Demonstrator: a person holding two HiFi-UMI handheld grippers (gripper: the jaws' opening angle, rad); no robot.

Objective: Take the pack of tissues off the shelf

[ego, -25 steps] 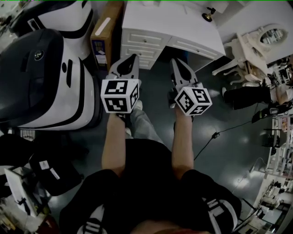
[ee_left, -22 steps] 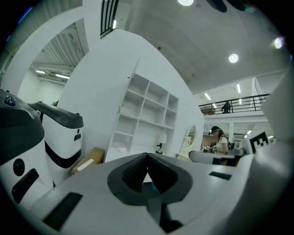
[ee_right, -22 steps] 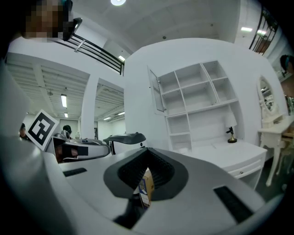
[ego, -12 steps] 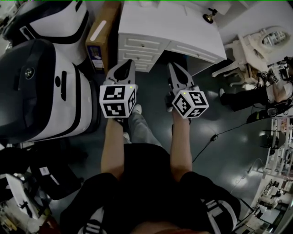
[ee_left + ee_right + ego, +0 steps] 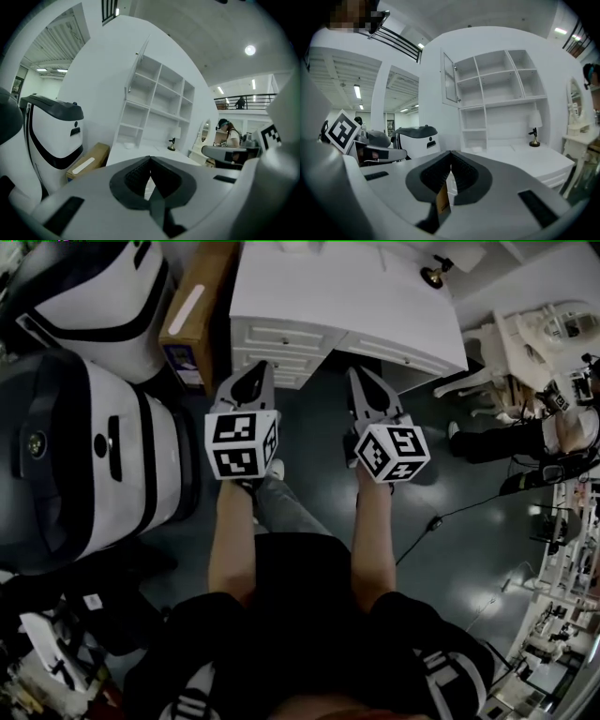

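Both grippers are held side by side over the dark floor, pointing at a white desk (image 5: pixel 347 296). My left gripper (image 5: pixel 251 381) is shut with nothing in it, and its jaws meet at the tip in the left gripper view (image 5: pixel 150 161). My right gripper (image 5: pixel 362 377) is shut and empty too (image 5: pixel 451 154). A white open shelf unit (image 5: pixel 501 93) rises from the back of the desk. A small white pack-like thing (image 5: pixel 127 145) lies on the desk top below the shelves, also seen in the right gripper view (image 5: pixel 476 150). I cannot tell whether it is the tissues.
Big white-and-black machines (image 5: pixel 84 456) stand at the left, with a cardboard box (image 5: pixel 192 315) between them and the desk. A small dark lamp (image 5: pixel 432 276) stands on the desk. A white chair and vanity (image 5: pixel 497 343) are at the right. A cable (image 5: pixel 441 517) crosses the floor.
The desk has come a little nearer and the machines have slid left in the head view. Both grippers stay shut and side by side.
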